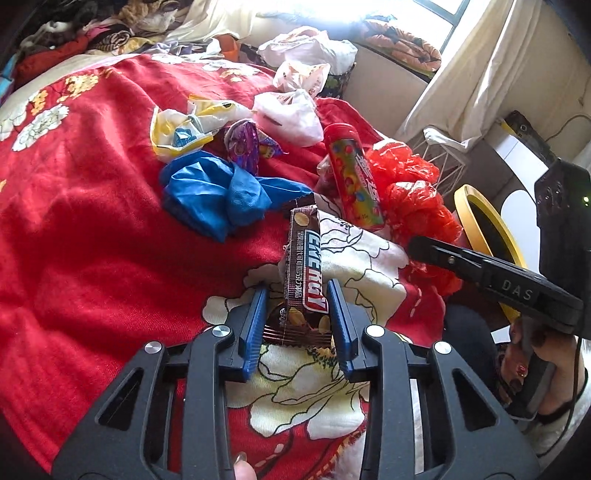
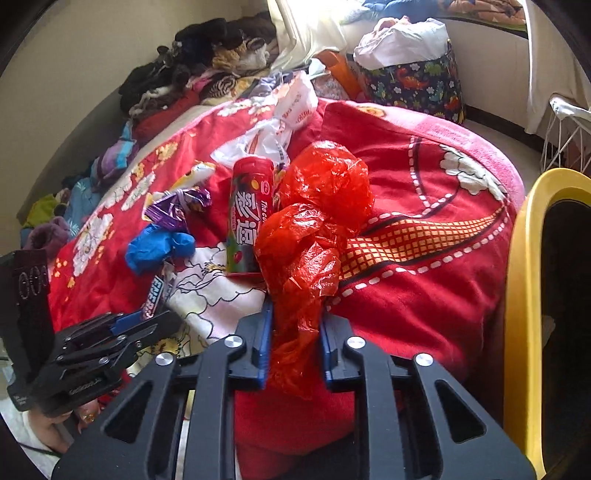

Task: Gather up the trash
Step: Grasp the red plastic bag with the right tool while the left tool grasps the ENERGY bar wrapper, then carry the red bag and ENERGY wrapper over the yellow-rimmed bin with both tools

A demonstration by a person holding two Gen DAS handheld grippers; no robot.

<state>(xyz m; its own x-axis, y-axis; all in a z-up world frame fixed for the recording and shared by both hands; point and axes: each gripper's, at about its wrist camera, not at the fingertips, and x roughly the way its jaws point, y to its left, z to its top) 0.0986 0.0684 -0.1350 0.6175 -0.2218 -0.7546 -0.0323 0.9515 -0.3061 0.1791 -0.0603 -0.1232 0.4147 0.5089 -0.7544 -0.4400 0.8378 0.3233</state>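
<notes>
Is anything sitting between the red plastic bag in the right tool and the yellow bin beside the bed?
Nothing visible. The red plastic bag is pinched in the right tool, and the yellow bin stands just past the edge of the bed, with only bare blanket between them.

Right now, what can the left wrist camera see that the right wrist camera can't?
Only the left wrist view shows the sunlit window and the person's hand holding the right gripper's handle.

Only the right wrist view shows the dark fabric basket printed with dinosaurs clearly and the right gripper pinching the crumpled red plastic bag.

Both show the brown ENERGY snack bar wrapper between the left gripper's blue pads, the red candy tube, the crumpled blue plastic bag, the yellow bin rim and the red flowered blanket.
</notes>
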